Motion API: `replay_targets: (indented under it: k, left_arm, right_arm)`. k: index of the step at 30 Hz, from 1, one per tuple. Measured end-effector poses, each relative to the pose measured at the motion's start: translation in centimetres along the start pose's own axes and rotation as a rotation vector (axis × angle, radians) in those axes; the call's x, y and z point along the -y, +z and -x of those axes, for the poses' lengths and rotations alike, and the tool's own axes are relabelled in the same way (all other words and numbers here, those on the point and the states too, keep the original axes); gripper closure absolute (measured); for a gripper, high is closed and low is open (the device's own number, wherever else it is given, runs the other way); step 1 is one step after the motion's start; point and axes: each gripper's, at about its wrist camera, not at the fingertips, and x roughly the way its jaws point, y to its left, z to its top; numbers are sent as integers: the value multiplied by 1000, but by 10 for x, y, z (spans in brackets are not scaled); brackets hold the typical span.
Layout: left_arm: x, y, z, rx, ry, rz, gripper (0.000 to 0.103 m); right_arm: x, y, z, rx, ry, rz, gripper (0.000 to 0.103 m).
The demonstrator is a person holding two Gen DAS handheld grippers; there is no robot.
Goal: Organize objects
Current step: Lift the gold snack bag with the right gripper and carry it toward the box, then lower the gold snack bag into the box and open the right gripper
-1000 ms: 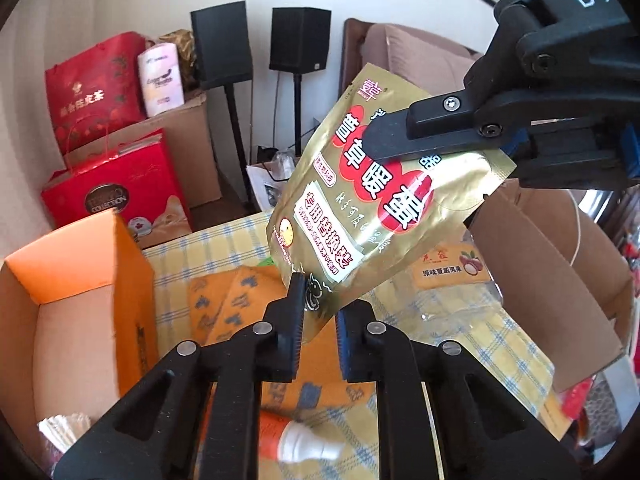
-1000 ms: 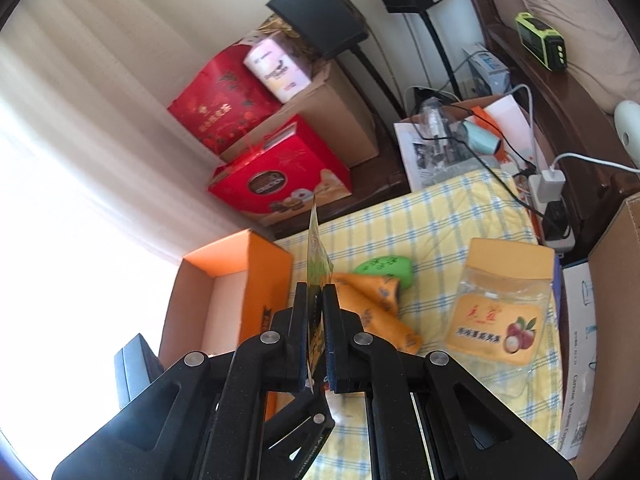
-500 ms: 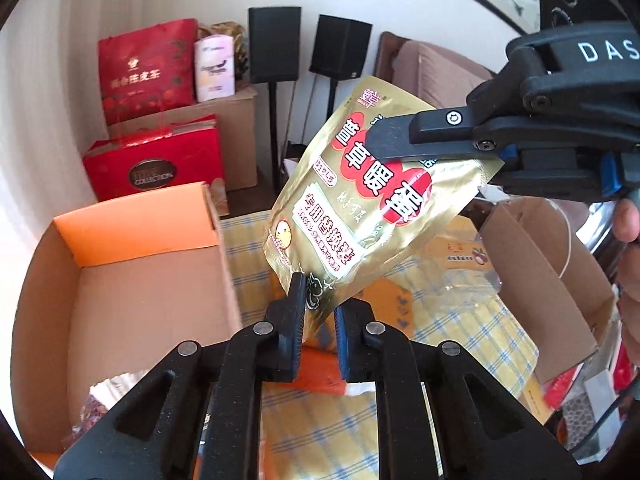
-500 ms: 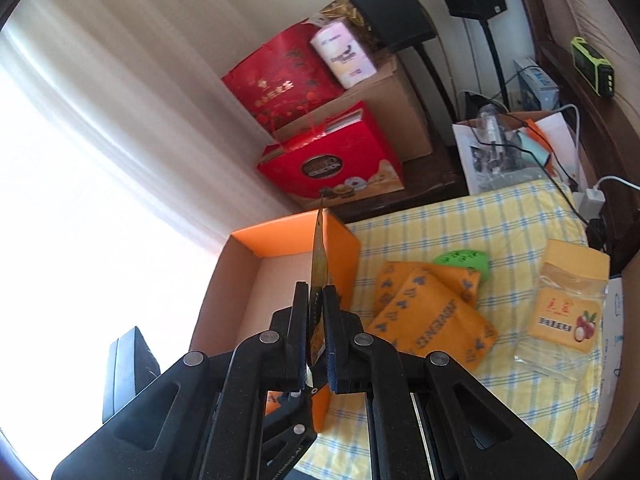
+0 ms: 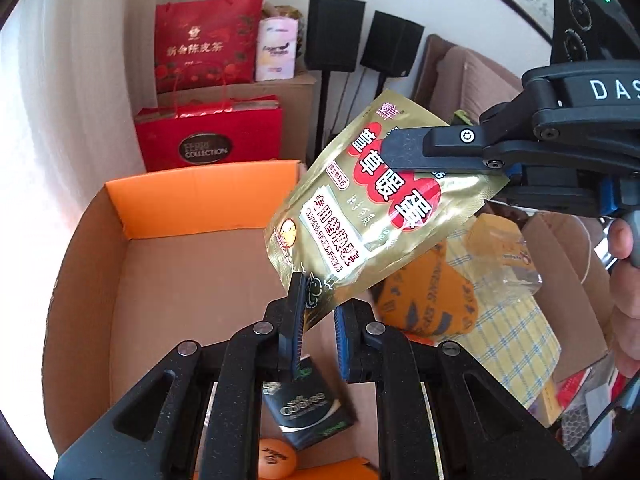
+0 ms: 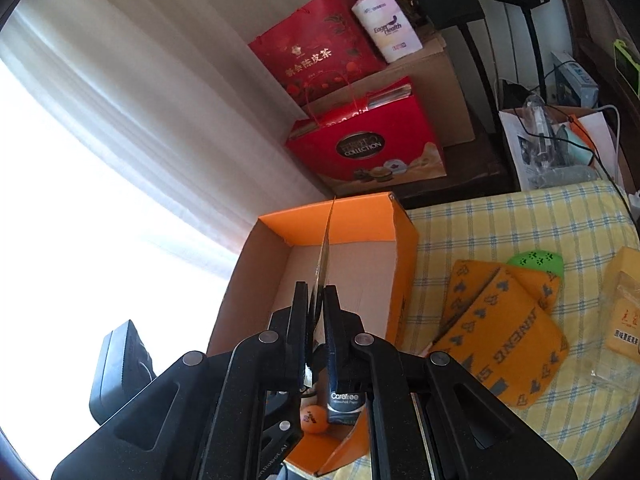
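A gold foil pouch (image 5: 372,208) with red and white print hangs in the air over the open orange box (image 5: 200,196). My left gripper (image 5: 318,300) is shut on its lower corner. The right gripper (image 5: 404,152) is shut on its upper right edge, with a hand (image 5: 624,260) behind it. In the right wrist view the pouch (image 6: 327,236) shows edge-on between the shut fingers of the right gripper (image 6: 316,296), above the orange box (image 6: 360,216). A black Carefree packet (image 5: 308,412) and an orange ball (image 5: 276,456) lie in the box.
Right of the box a yellow checked cloth (image 6: 500,220) carries orange packets (image 6: 500,320), a green object (image 6: 536,260) and a clear bag with a yellow label (image 6: 624,312). Red gift bags (image 6: 368,148), a brown carton and black speakers (image 5: 336,32) stand behind. A curtain hangs at the left.
Both grippers have carried the gold pouch to the left, from above the checked cloth to above the orange box. Both grips on the pouch look unchanged.
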Motion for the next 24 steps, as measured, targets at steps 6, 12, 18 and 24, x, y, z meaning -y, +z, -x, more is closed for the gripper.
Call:
replay_targets:
  k: [6, 12, 18, 24]
  left_arm:
    - [-33, -1, -18, -48, 7, 41, 91]
    - [-57, -1, -41, -123, 2, 98, 91]
    - [-73, 1, -50, -161, 46, 118, 90]
    - [-82, -1, -53, -178, 46, 174, 88]
  right_arm:
    - [-8, 6, -41, -48, -15, 10, 96]
    - [-7, 11, -77, -87, -36, 10, 96]
    - [5, 15, -103, -90, -36, -40, 95]
    - [18, 12, -122, -88, -92, -65, 95]
